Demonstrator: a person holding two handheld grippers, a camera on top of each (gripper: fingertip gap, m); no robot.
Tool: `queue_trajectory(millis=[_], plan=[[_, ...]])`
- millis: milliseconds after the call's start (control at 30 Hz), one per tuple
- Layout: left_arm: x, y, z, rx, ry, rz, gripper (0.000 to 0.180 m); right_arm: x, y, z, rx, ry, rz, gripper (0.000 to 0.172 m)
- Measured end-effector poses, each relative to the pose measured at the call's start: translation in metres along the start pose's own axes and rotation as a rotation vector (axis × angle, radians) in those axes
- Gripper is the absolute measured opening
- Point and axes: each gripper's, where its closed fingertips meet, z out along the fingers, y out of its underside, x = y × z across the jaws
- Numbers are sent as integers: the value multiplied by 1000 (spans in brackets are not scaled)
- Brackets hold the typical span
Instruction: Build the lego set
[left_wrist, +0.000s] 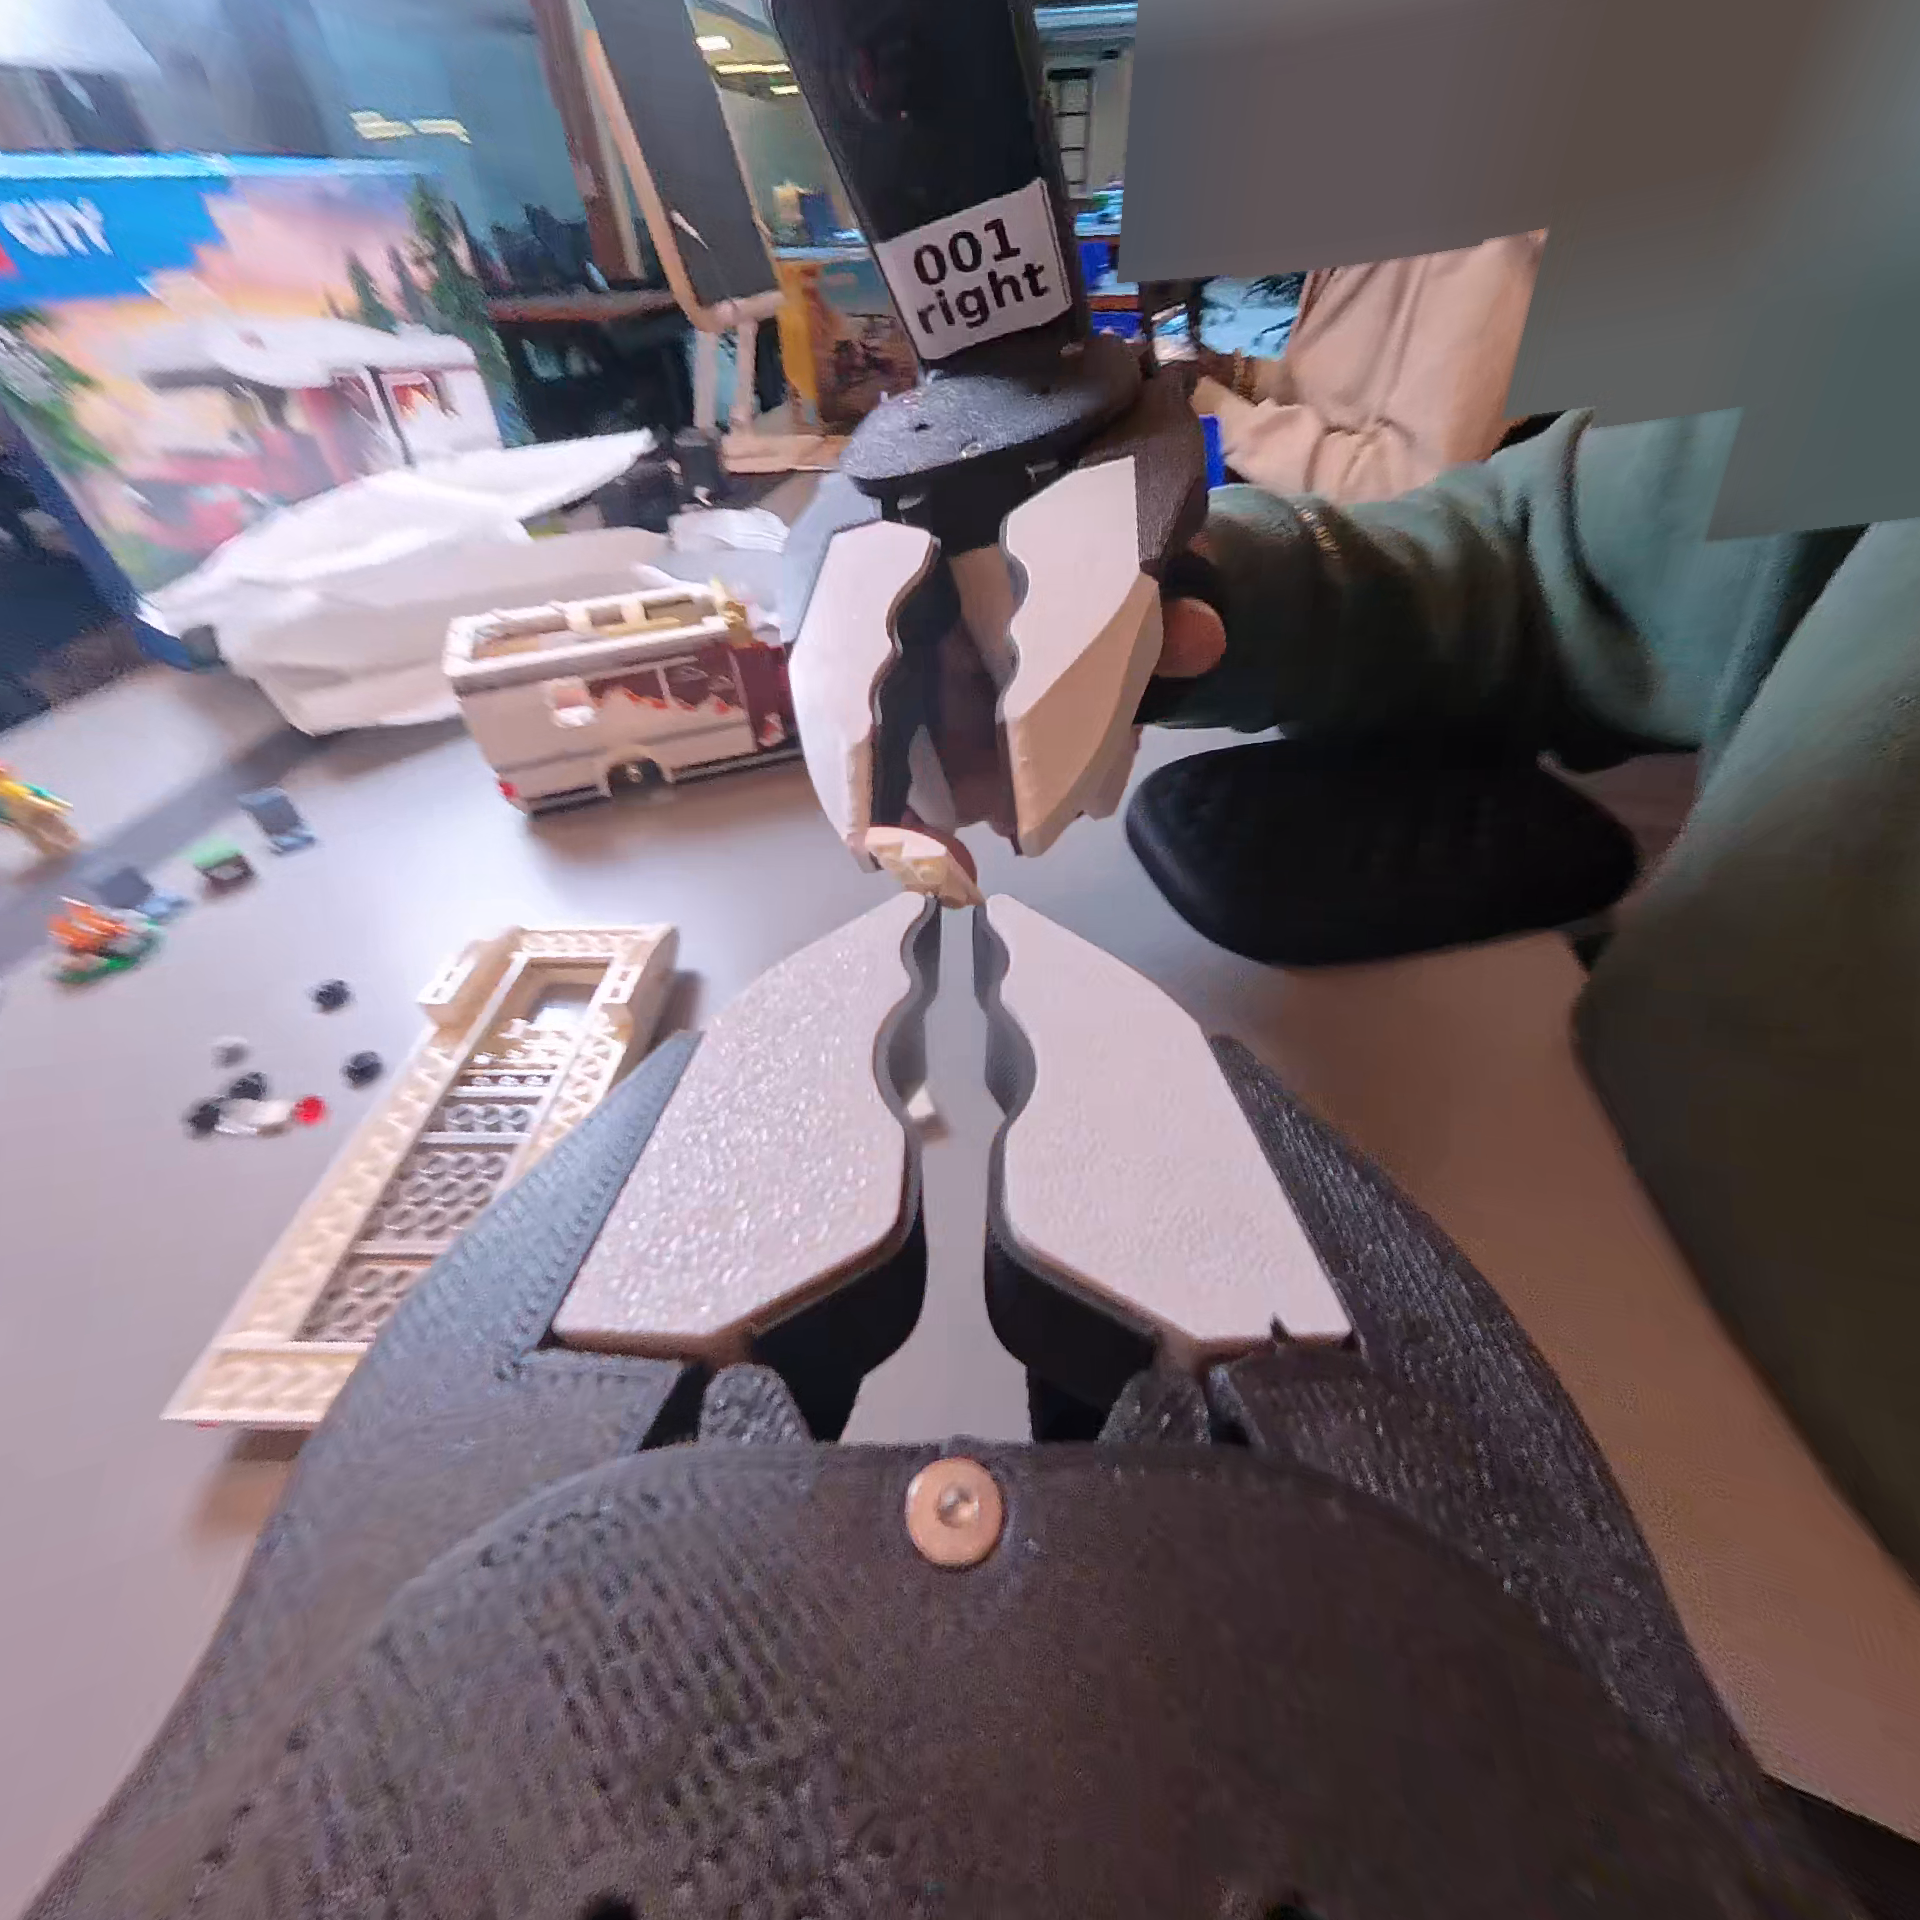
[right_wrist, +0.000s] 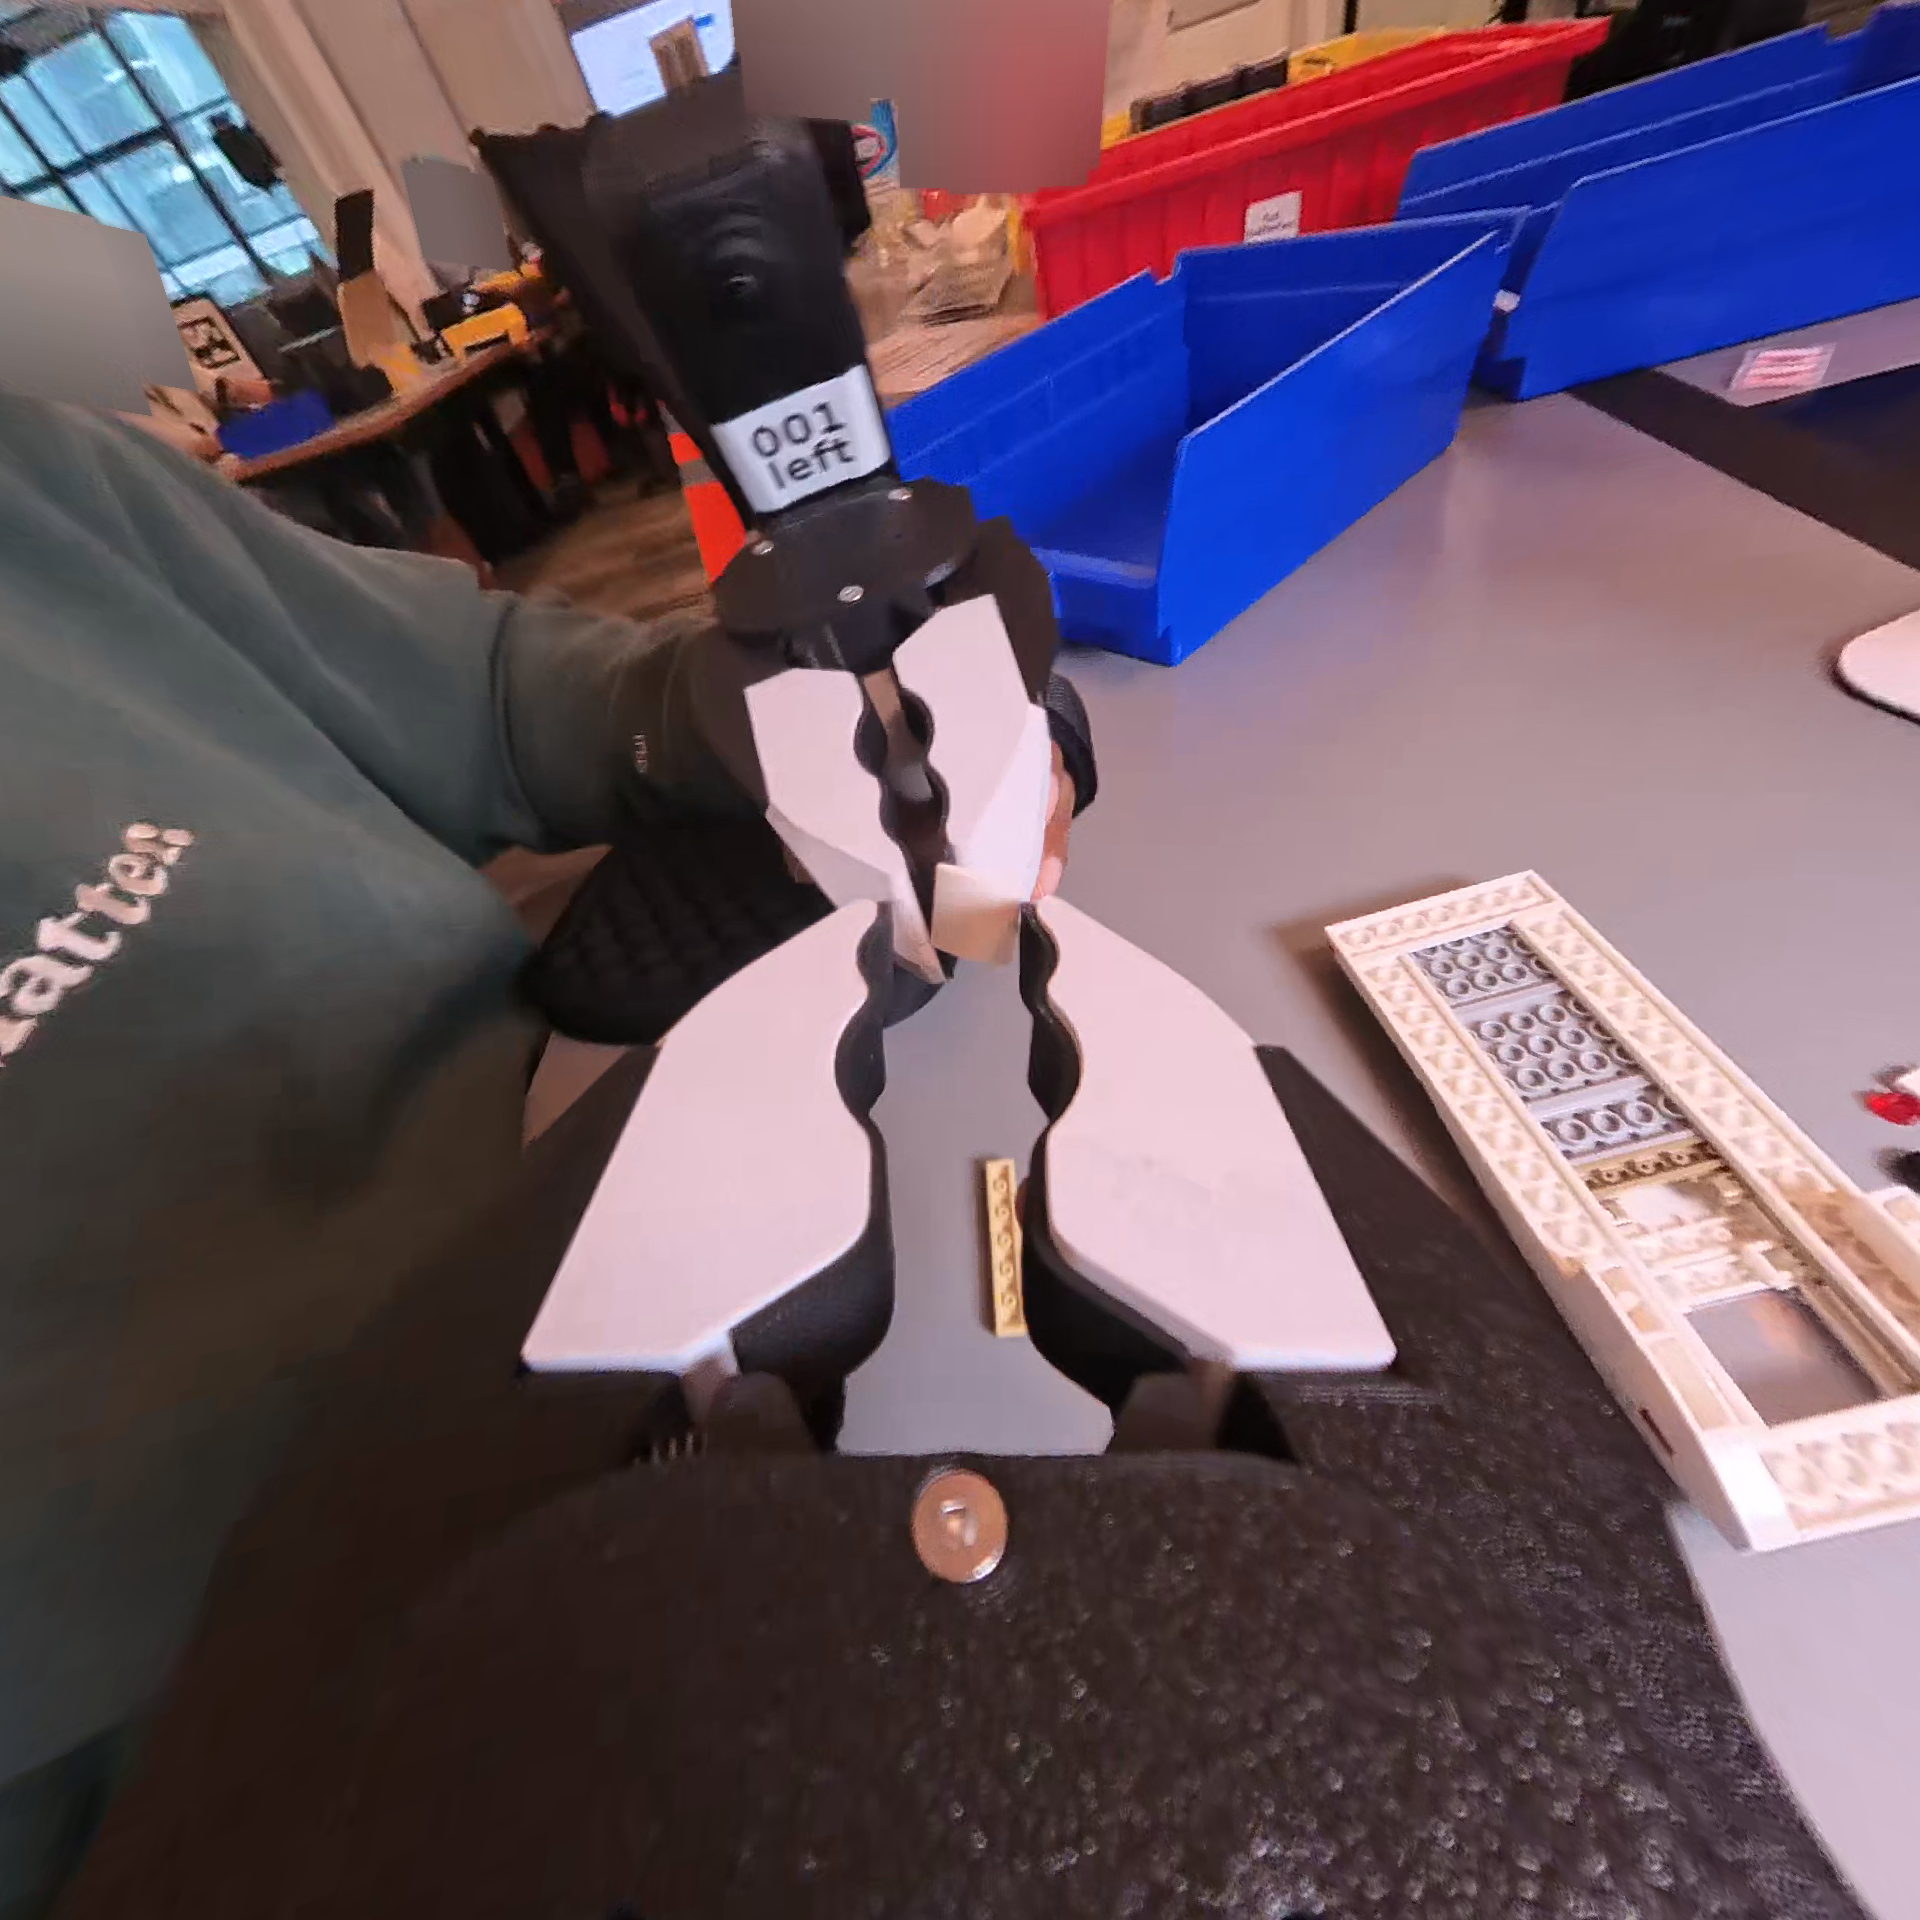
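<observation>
My left gripper (left_wrist: 956, 909) is shut on a small white brick piece (left_wrist: 925, 868) and pinches it at its very fingertips. In the right wrist view the left gripper (right_wrist: 935, 935) comes in from above with the same white piece (right_wrist: 971, 920). My right gripper (right_wrist: 956, 912) is open. The white piece stands between its fingertips, with a gap to its left finger (right_wrist: 810, 1039). In the left wrist view the right gripper (left_wrist: 951, 831) points down at my left fingertips with its jaws apart. Both grippers meet tip to tip above the grey table (right_wrist: 1403, 779).
A long white brick frame (right_wrist: 1621, 1174) lies on the table; it also shows in the left wrist view (left_wrist: 468, 1122). A thin tan plate (right_wrist: 1003, 1247) lies under my right gripper. A toy brick van (left_wrist: 623, 696), a white bag (left_wrist: 364, 582), small loose pieces (left_wrist: 270, 1091) and blue bins (right_wrist: 1247, 416) stand around.
</observation>
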Motion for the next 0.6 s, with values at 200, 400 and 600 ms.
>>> queue_trajectory(millis=[200,400,600], plan=[[-5,-2,-1,5,-88,105,0,3,0,5,-38,137,-163,11],[-13,12,0,-77,-101,79,0,19,10,-5,-109,165,-163,8],[-19,49,-5,-292,-60,89,0,32,52,-27,-373,164,-164,16]])
